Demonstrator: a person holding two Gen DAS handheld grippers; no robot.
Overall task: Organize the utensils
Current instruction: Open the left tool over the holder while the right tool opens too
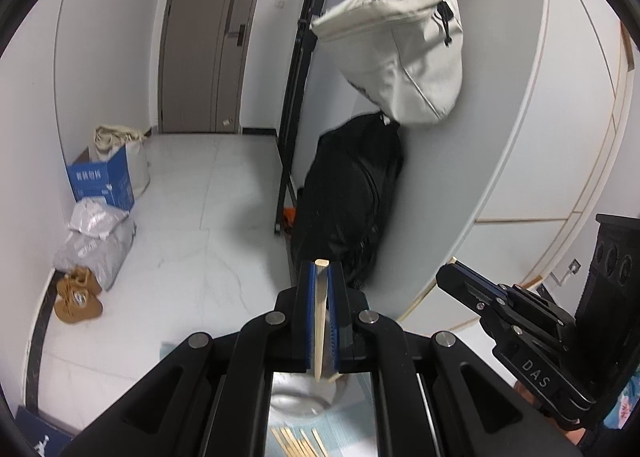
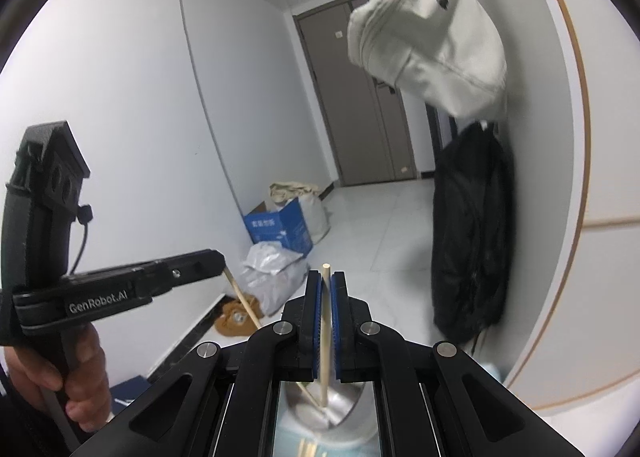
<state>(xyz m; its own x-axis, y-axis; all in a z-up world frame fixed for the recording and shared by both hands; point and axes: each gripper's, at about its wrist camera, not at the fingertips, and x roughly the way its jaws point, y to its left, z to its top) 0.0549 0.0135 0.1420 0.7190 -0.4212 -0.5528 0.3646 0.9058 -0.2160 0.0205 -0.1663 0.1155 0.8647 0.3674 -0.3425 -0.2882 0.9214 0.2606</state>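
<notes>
My left gripper (image 1: pixel 320 269) is shut on a wooden chopstick (image 1: pixel 320 321) that runs upright between its blue pads, its lower end over a metal cup (image 1: pixel 302 401). My right gripper (image 2: pixel 327 277) is shut on another wooden chopstick (image 2: pixel 325 337), whose lower end reaches into the same metal cup (image 2: pixel 328 413). Several loose chopsticks (image 1: pixel 298 443) lie on a light blue mat below the cup. The right gripper shows at the right of the left wrist view (image 1: pixel 452 271), and the left gripper shows at the left of the right wrist view (image 2: pixel 220 259) with its chopstick (image 2: pixel 244 301).
A white bag (image 1: pixel 404 53) hangs above a black bag (image 1: pixel 352 201) against a grey wall panel. On the tiled floor stand a blue box (image 1: pixel 106 183), grey parcels (image 1: pixel 98 241) and brown shoes (image 1: pixel 78 295). A closed door (image 1: pixel 208 37) is at the back.
</notes>
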